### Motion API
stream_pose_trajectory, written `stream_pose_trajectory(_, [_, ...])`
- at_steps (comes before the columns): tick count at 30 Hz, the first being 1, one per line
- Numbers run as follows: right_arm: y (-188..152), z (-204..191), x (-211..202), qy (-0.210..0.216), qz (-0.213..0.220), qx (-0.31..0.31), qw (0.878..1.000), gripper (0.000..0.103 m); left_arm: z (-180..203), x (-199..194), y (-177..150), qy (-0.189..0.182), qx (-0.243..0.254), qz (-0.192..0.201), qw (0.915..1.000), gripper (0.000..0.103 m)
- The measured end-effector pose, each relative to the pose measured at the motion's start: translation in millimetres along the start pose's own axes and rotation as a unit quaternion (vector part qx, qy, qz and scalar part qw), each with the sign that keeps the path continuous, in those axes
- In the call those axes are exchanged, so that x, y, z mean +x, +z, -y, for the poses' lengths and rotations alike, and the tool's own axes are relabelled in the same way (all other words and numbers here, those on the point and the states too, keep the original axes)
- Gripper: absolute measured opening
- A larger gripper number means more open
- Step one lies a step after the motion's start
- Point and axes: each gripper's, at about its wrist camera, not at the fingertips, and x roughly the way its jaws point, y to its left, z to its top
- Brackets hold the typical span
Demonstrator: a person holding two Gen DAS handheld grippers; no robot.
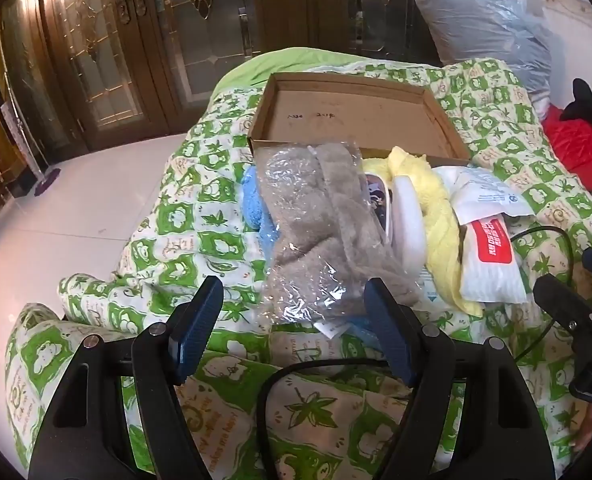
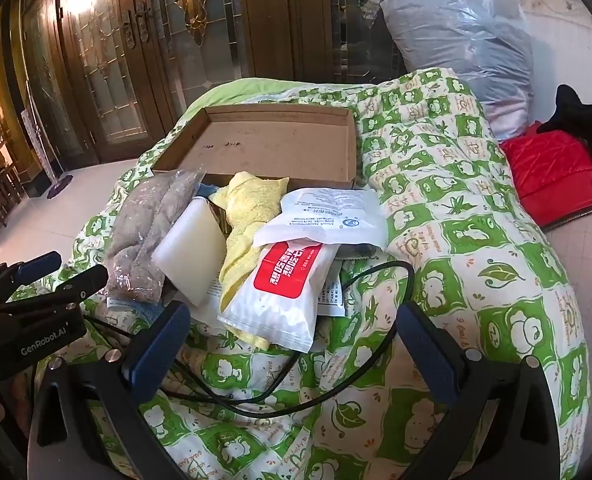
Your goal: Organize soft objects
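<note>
A pile of soft things lies on a green patterned quilt [image 1: 167, 220] in front of a shallow cardboard box [image 1: 356, 112], whose floor is bare. The pile holds a grey fluffy item in clear plastic [image 1: 328, 232], a blue cloth [image 1: 253, 204], a yellow towel [image 1: 436, 208], a white block [image 2: 191, 248] and a white wipes pack with a red label [image 2: 283, 292]. My left gripper [image 1: 291, 332] is open just short of the grey item. My right gripper [image 2: 291, 344] is open just short of the wipes pack. The box also shows in the right wrist view [image 2: 271, 140].
A black cable [image 2: 376, 320] loops over the quilt under my right gripper. A large plastic bag [image 2: 464, 40] and a red padded item [image 2: 548, 172] sit at the right. Wooden glass doors [image 1: 135, 40] and white tiled floor [image 1: 75, 208] lie to the left.
</note>
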Motion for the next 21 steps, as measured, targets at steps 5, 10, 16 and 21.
stream_pose_trajectory(5, [-0.9,0.4,1.6,-0.001,-0.002,0.003,1.0,0.103,1.9,-0.6,-0.1,0.001,0.001,-0.001,1.0,0.074])
stream_pose_trajectory(10, [-0.9,0.5,2.3,-0.002,-0.003,0.004,1.0,0.103,4.1,-1.2,-1.3,0.004,0.005,0.001,1.0,0.074])
stream_pose_trajectory(16, [-1.4,1.1,1.8,-0.003,-0.002,0.006,1.0,0.103,4.2,-0.9,-0.5,-0.005,0.008,-0.002,1.0,0.074])
stream_pose_trajectory(21, [-0.8,1.0,1.2,-0.002,-0.001,0.006,1.0,0.103,2.6,-2.4,0.0,-0.009,0.005,-0.003,0.9999,0.074])
